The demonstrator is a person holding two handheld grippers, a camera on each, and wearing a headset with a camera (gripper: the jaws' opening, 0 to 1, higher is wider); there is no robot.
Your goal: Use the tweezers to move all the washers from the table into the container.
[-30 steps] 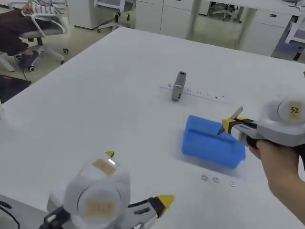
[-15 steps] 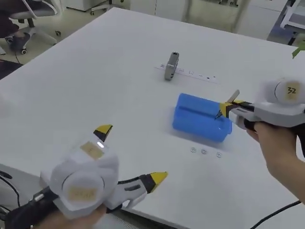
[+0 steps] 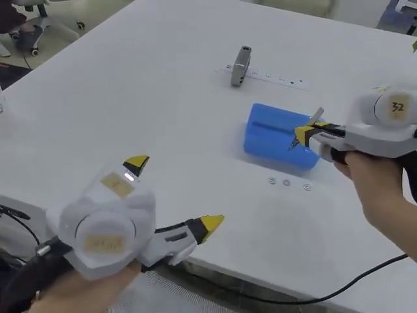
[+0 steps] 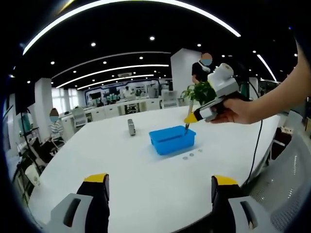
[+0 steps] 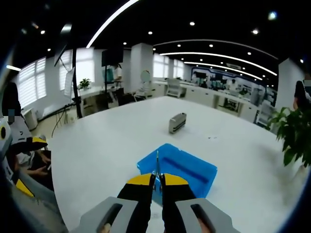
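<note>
The number 32 is printed on the rear cap of the right gripper [image 3: 301, 137]; labels on the left gripper [image 3: 174, 192] are blurred.

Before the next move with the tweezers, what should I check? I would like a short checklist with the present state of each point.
1. Right gripper shut on the tweezers: ok.
2. Tweezers' tips free of a washer: cannot tell, too small.
3. Washers lie uncovered on the table, beside the container: ok, three.
4. Tips above a washer: not ok, they hang over the container.
5. Left gripper out of the way: ok, open, near the table edge.
</note>
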